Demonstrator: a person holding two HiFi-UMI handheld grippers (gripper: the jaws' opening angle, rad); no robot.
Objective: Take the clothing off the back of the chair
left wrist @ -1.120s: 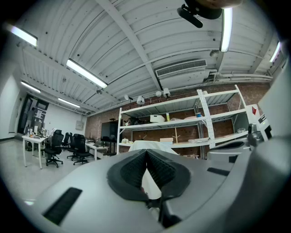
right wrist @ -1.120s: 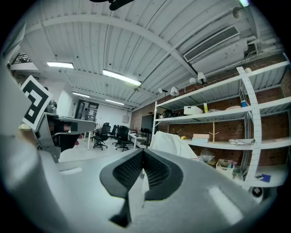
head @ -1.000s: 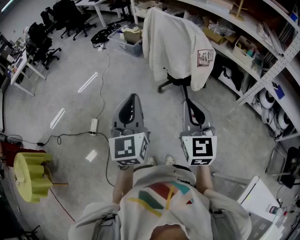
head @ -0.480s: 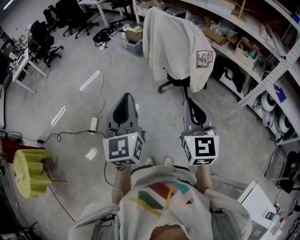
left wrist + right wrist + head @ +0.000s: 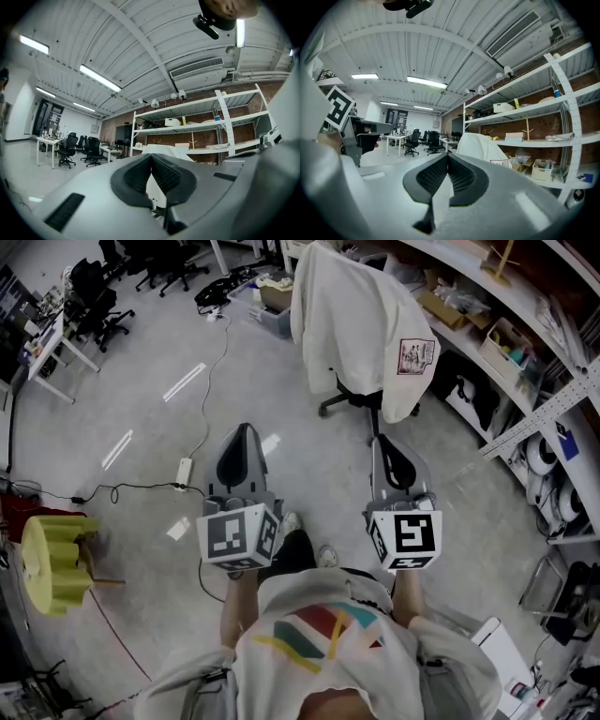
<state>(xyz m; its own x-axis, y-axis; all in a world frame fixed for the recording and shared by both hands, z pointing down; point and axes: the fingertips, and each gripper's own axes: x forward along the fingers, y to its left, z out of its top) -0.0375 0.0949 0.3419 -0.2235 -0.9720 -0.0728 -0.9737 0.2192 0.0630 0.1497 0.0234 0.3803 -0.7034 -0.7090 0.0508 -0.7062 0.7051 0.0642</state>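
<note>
Fingers (image 5: 136, 176) of left gripper (image 5: 151, 157) pressed together, empty | right gripper (image 5: 447, 157) fingers pressed together, empty | clothing (image 5: 361, 334) on chair (image 5: 361, 401), apart

A white garment (image 5: 361, 329) with a square patch hangs draped over the black office chair's (image 5: 361, 401) back.

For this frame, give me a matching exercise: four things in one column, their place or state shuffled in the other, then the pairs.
Things:
1. white clothing
2. yellow object
3. power strip
4. right tongs

Place or state:
a. shut, nothing between them
b. draped over the back of the chair
c. small, flat on the floor
d. far left of the head view

Pairs: 1-b, 2-d, 3-c, 4-a
</note>
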